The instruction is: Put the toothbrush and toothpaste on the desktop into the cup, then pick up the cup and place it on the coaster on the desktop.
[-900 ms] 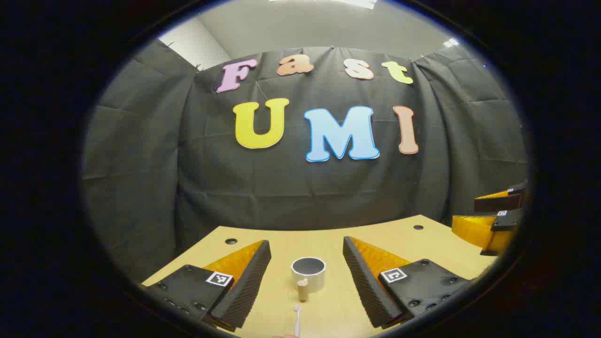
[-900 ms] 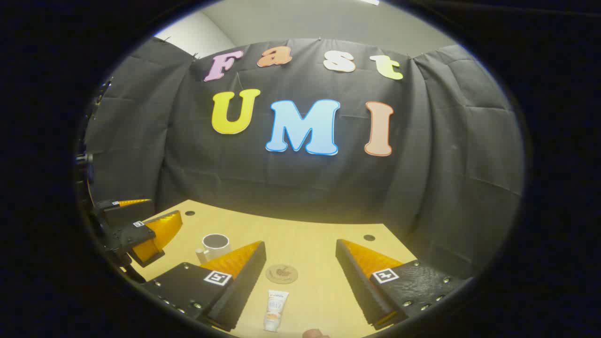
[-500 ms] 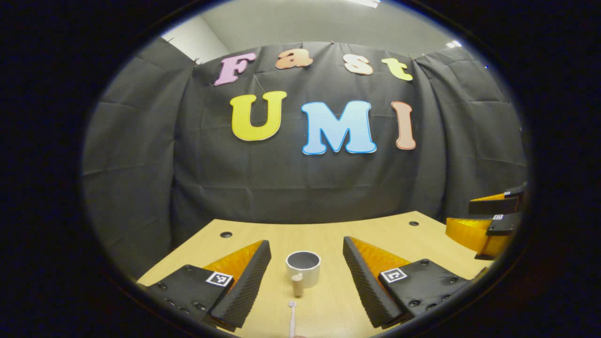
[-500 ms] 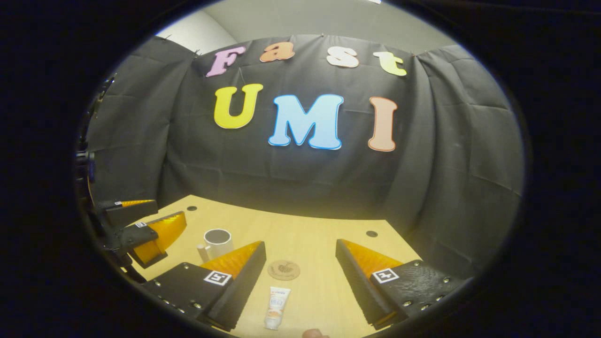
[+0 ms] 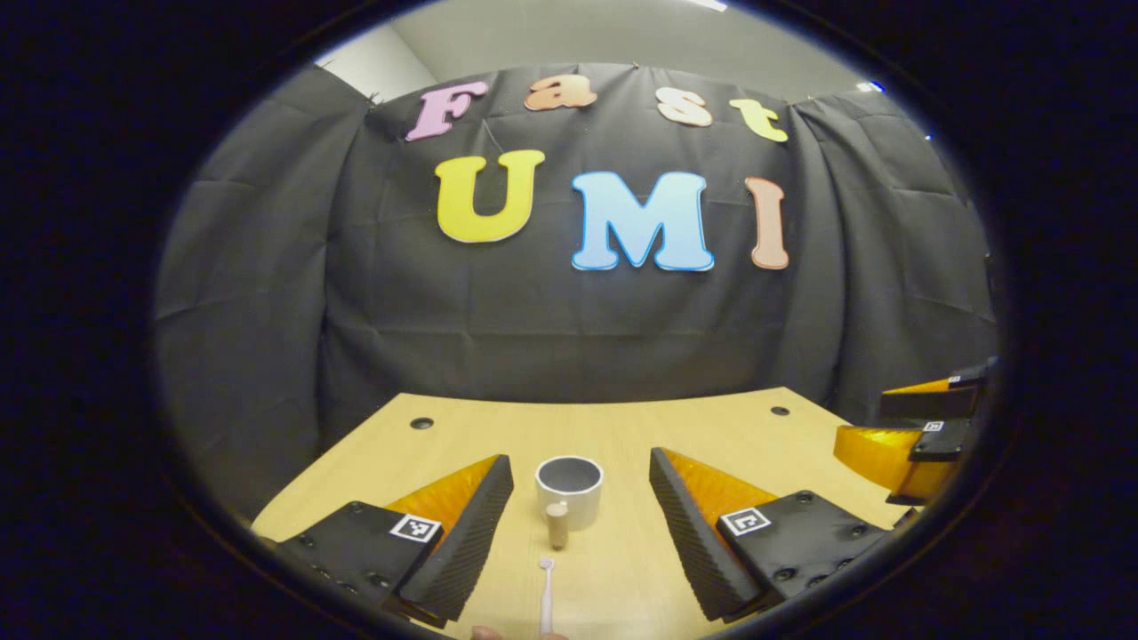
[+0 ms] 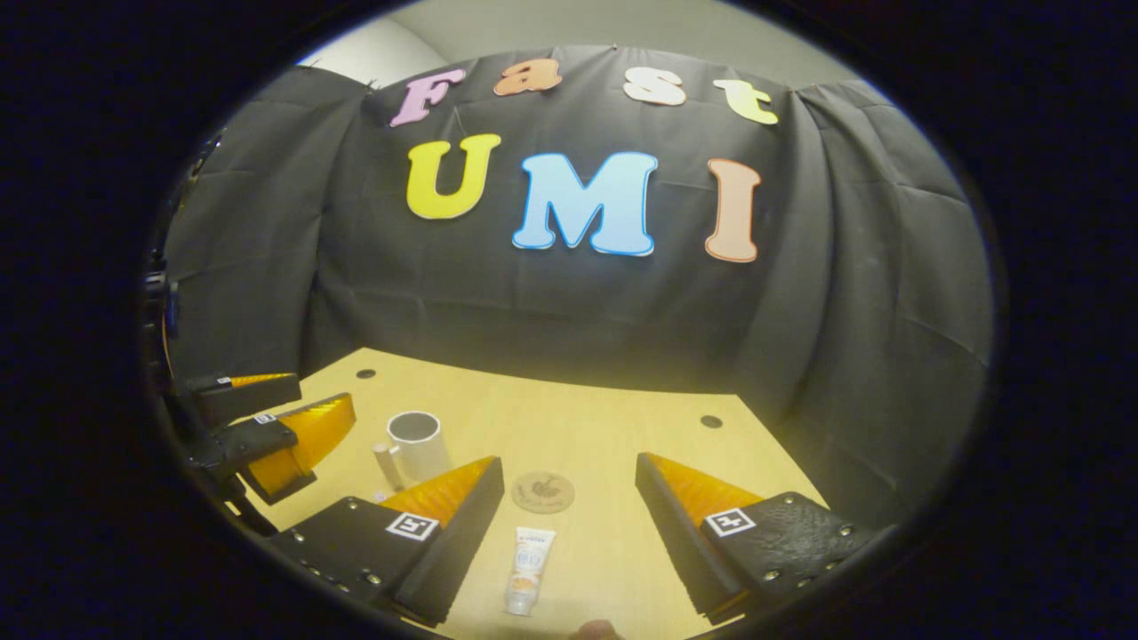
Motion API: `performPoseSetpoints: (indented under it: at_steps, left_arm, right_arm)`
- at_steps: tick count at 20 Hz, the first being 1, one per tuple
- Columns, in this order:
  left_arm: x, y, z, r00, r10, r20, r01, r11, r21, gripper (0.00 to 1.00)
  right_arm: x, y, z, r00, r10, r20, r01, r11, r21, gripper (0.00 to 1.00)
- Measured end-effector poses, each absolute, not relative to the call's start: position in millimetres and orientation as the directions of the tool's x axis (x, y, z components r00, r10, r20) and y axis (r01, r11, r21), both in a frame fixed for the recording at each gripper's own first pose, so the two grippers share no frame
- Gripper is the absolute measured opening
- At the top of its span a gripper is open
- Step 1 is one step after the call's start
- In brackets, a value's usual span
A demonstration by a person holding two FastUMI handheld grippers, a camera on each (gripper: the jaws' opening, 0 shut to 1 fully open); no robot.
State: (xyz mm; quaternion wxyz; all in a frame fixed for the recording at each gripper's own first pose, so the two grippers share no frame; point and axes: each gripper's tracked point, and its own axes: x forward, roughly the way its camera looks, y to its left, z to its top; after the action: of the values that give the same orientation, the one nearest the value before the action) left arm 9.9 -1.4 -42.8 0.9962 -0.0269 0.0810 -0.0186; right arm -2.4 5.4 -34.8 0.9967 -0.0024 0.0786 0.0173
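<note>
Left gripper view recorded the left gripper (image 5: 578,533), jaws apart, over a slim, light toothbrush (image 5: 545,604); mid-handle hold advised. Right gripper (image 6: 569,533) jaws apart above soft toothpaste (image 6: 527,569).

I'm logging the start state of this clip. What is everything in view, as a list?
Cup: one, white with a handle toward the camera, upright on the desk between the left gripper's fingers in its view.
Toothbrush: one, white, lying flat on the desk just in front of the cup.
Toothpaste: one tube, white, lying flat between the right gripper's fingers.
Coaster: one, round, brown, just beyond the toothpaste.
Desk: one, light wood, with small dark holes near its far edge.
Left gripper: open, above the desk.
Right gripper: open, above the desk.
</note>
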Motion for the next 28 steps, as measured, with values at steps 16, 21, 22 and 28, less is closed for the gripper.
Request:
performPoseSetpoints:
  at_steps: [16,21,22,28]
  left_arm:
    - [12.9,24.9,-187.5,0.716,-0.048,-0.697,-0.075,0.987,-0.144,0.98]
    - [2.1,25.5,-222.9,0.567,-0.082,-0.820,-0.092,0.983,-0.161,0.98]
    - [-2.6,25.0,-232.5,0.524,-0.085,-0.847,-0.099,0.982,-0.160,1.00]
    - [-13.3,31.4,-268.2,0.357,-0.086,-0.930,-0.123,0.983,-0.138,1.00]
  right_arm:
    - [39.7,32.6,-122.5,0.806,0.135,-0.577,-0.111,0.991,0.076,0.93]
    - [47.7,39.1,-166.4,0.687,0.164,-0.708,-0.087,0.986,0.143,0.94]
    - [47.3,40.2,-172.9,0.662,0.169,-0.730,-0.086,0.985,0.151,0.94]
    - [51.9,50.0,-211.7,0.511,0.193,-0.838,-0.105,0.981,0.162,0.94]
